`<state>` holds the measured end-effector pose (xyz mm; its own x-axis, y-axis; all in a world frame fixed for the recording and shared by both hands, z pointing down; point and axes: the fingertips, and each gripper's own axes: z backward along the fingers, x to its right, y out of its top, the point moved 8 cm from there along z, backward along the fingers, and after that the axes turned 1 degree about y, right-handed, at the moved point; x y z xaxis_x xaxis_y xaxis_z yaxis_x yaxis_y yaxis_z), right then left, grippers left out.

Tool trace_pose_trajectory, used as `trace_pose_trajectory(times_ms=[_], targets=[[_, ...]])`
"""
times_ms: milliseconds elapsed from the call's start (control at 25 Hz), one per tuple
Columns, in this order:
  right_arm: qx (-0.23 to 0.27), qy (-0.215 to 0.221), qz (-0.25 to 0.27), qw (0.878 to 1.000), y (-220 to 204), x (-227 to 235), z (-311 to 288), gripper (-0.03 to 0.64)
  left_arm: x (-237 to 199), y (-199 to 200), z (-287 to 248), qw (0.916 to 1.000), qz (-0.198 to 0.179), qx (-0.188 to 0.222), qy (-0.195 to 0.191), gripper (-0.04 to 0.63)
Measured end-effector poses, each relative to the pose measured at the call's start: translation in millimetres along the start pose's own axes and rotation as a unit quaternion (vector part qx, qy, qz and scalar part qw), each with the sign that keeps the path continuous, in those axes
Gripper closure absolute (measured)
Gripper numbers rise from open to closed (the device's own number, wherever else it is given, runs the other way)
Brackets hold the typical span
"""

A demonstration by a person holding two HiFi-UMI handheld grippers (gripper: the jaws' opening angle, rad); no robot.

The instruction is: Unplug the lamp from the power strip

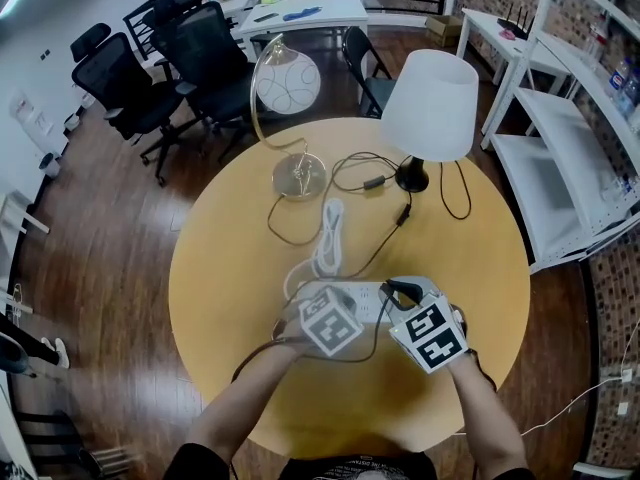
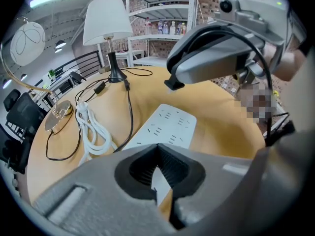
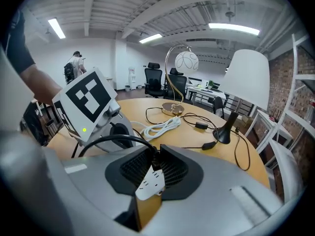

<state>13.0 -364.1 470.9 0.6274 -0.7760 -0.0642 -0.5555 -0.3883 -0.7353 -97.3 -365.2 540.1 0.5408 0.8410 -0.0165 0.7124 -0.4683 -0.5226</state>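
Right hand-held gripper point(image 3: 153, 156) has its jaws pinched narrow on a black plug point(image 3: 151, 162), and the plug's black cord point(image 3: 106, 140) loops off to the side. From the left gripper view it hangs above the white power strip point(image 2: 167, 127) rather than sitting on it, so the plug looks clear of the sockets, and the slots I can see on top are all empty.

Left hand-held gripper point(image 2: 157, 149) is closed too, jaws together with the tips down at the near end of the power strip. Can't really tell whether it's pinching the strip or just pressing on it.

The strip lies flat on the round wooden desk point(image 1: 230, 268), right in front of the person. Just past it is the strip's own white cable point(image 1: 330, 236), bundled in a coil. Farther back is a table lamp with a white shade point(image 1: 430, 103) on a black base, next to an arc lamp with a globe shade point(image 1: 290, 83) on a brass foot. Thin black cords snake from both toward the strip, so I can't say which lamp the plug belongs to.

Office chairs point(image 1: 130, 88) and white shelving point(image 1: 590, 118) stand around the desk.
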Motion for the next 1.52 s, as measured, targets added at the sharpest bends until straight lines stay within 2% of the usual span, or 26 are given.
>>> trace_pose_trajectory(times_ms=[200, 360, 520, 640, 840, 960, 1120, 1320, 1520], targets=[[0.012, -0.019, -0.028, 0.999, -14, -11, 7, 0.56, 5, -1, 13, 0.9978, 0.029, 0.05, 0.034, 0.591], [0.016, -0.028, -0.048, 0.998, -25, -21, 10, 0.56, 16, 3, 31, 0.9918, 0.061, 0.102, 0.047, 0.591], [0.018, -0.036, -0.061, 0.997, -35, -33, 11, 0.558, 28, 3, 51, 0.978, 0.112, 0.165, 0.061, 0.591], [0.015, -0.042, -0.075, 0.996, -47, -42, 9, 0.558, 38, -1, 65, 0.9658, 0.136, 0.208, 0.074, 0.591], [0.002, -0.041, -0.081, 0.996, -62, -58, 5, 0.558, 52, -10, 86, 0.9456, 0.177, 0.258, 0.089, 0.591], [-0.01, -0.04, -0.086, 0.995, -72, -67, 1, 0.558, 61, -18, 92, 0.9366, 0.207, 0.272, 0.077, 0.591], [-0.024, -0.055, -0.095, 0.994, -87, -76, -3, 0.558, 74, -33, 95, 0.9309, 0.231, 0.275, 0.066, 0.591], [-0.041, -0.073, -0.081, 0.993, -99, -87, -7, 0.555, 85, -45, 100, 0.9262, 0.247, 0.278, 0.06, 0.591], [-0.045, -0.074, -0.094, 0.992, -104, -91, -5, 0.51, 94, -46, 101, 0.9274, 0.245, 0.278, 0.05, 0.591]])
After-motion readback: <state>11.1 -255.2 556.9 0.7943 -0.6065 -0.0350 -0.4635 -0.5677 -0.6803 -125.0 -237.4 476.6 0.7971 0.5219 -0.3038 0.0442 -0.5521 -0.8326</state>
